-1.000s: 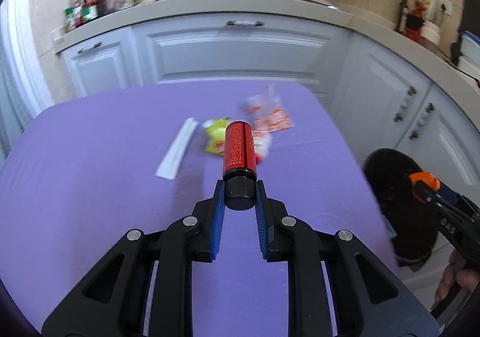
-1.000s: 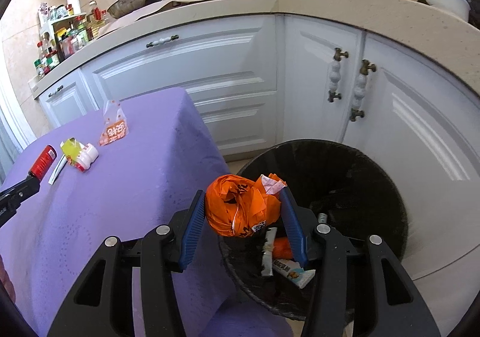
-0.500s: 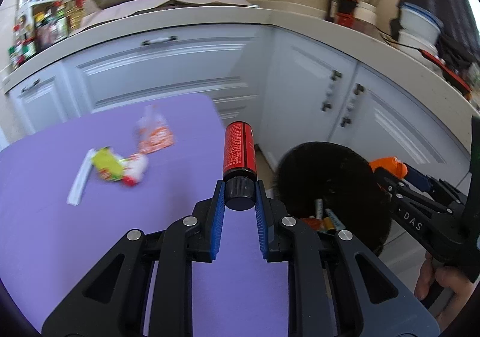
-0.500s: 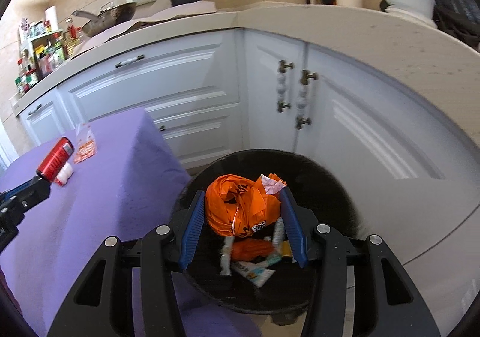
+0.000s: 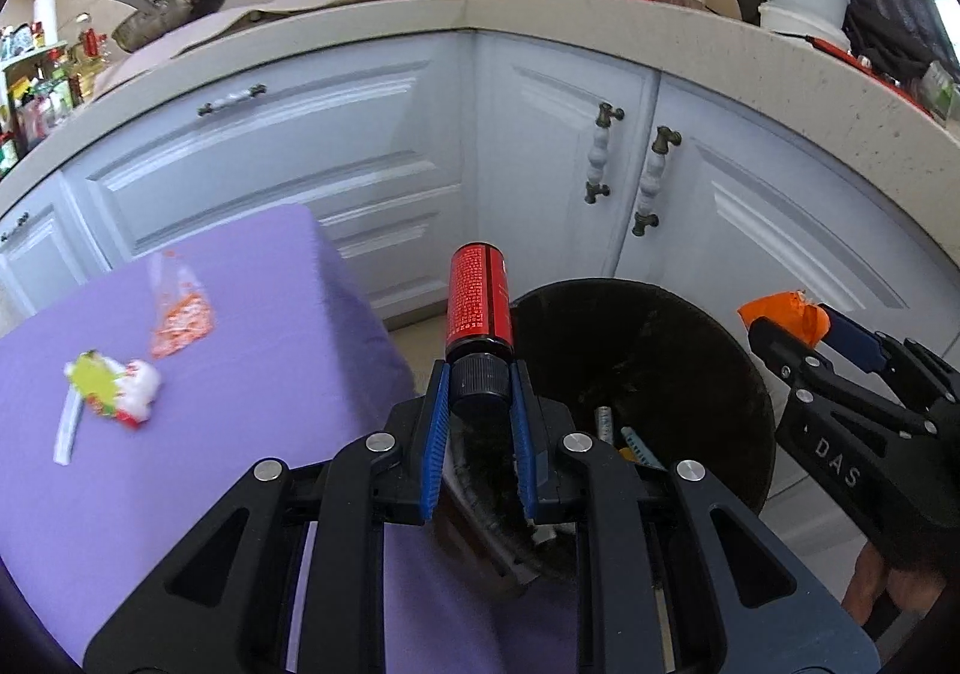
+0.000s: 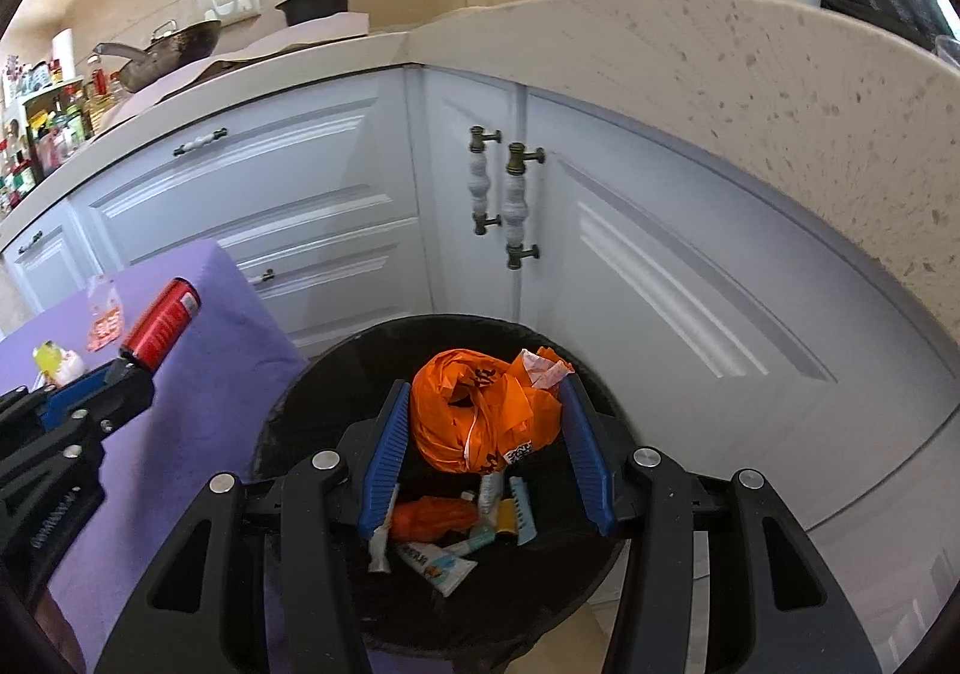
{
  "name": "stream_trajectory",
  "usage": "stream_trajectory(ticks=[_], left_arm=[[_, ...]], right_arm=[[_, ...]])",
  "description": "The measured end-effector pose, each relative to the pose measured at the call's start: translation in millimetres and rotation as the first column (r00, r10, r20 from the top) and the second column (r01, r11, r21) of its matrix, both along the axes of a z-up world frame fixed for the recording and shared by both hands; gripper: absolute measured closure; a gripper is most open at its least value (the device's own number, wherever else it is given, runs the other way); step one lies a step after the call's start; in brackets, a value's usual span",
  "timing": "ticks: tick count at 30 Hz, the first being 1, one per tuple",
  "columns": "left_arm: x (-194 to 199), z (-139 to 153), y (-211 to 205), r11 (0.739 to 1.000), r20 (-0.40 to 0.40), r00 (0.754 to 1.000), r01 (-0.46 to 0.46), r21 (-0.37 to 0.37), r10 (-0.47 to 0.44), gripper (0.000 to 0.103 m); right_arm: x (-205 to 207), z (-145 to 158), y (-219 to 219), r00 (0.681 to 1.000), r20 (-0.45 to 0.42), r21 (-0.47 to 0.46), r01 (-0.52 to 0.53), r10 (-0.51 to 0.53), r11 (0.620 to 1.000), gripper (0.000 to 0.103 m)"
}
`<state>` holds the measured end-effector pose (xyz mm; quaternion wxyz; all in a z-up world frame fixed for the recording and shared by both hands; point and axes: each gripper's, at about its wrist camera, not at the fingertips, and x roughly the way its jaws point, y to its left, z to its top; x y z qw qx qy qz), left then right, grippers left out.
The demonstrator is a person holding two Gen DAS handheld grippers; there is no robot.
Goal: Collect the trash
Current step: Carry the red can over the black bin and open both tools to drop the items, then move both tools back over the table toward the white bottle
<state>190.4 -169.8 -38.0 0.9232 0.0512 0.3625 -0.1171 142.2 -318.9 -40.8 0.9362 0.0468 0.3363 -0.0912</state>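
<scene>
Both loads moved over the bin (image 6: 312, 392); right gripper (image 5: 798, 335) reads "DAS".

My left gripper (image 5: 479, 422) stays clamped narrow, angled downward; my right gripper (image 6: 486, 434) holds half-wide, gripping, tilted down.

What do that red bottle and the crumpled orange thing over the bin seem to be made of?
The red bottle: probably glossy plastic or a printed label wrap, since light glints along it; its black cap is ribbed, likely plastic. The orange bag: thin plastic film, shiny, creased and crumpled.
</scene>
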Motion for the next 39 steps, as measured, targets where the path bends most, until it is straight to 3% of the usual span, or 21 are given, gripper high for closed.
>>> stream_trajectory(ticks=[2, 4, 5, 6, 9, 12, 16, 26, 31, 39], left_arm=[[6.0, -5.3, -8.4, 1.0, -0.011, 1.0, 0.011, 0.01, -0.011, 0.083], [10.8, -9.0, -14.8, 1.0, -0.009, 1.0, 0.013, 0.026, -0.013, 0.073], [12.3, -9.9, -16.5, 0.999, -0.008, 1.0, 0.012, 0.033, -0.012, 0.062], [13.0, -10.1, -16.6, 0.999, -0.006, 1.0, 0.009, 0.034, -0.008, 0.054], [13.6, -8.1, -13.7, 1.0, -0.007, 1.0, 0.001, 0.024, 0.0, 0.051], [11.2, -3.6, -6.1, 0.999, 0.006, 1.0, -0.018, 0.027, 0.018, 0.04], [3.3, 3.5, 14.9, 0.998, 0.018, 0.999, -0.05, 0.023, 0.05, 0.033], [-22.5, 17.3, 102.0, 0.979, 0.035, 0.979, -0.2, 0.033, 0.199, 0.029], [-35.1, 24.6, 156.4, 0.952, 0.051, 0.952, -0.304, 0.033, 0.302, 0.027], [-52.9, 28.0, 242.5, 0.884, 0.06, 0.884, -0.467, 0.039, 0.464, 0.026]], right_arm=[[2.6, -2.7, -4.7, 1.0, 0.006, 0.0, 0.019, -0.019, 1.0, 0.049], [5.9, -7.2, -10.3, 0.999, 0.0, 0.009, 0.035, -0.035, 0.999, 0.037], [6.5, -8.5, -12.3, 0.999, 0.001, 0.011, 0.043, -0.043, 0.999, 0.034], [6.8, -10.0, -14.1, 0.999, -0.002, 0.013, 0.052, -0.052, 0.999, 0.034], [5.8, -11.1, -16.3, 0.998, -0.005, 0.018, 0.063, -0.063, 0.998, 0.034], [4.5, -10.5, -15.2, 0.998, -0.004, 0.017, 0.062, -0.062, 0.998, 0.034], [3.6, -8.3, -11.5, 0.998, -0.001, 0.02, 0.056, -0.056, 0.998, 0.034], [12.5, 6.6, 47.1, 0.996, 0.023, 0.051, -0.089, 0.088, 0.995, 0.034], [18.6, 16.1, 96.3, 0.98, 0.04, 0.06, -0.199, 0.197, 0.978, 0.034], [32.5, 23.5, 169.8, 0.939, 0.034, 0.064, -0.345, 0.343, 0.936, 0.034]])
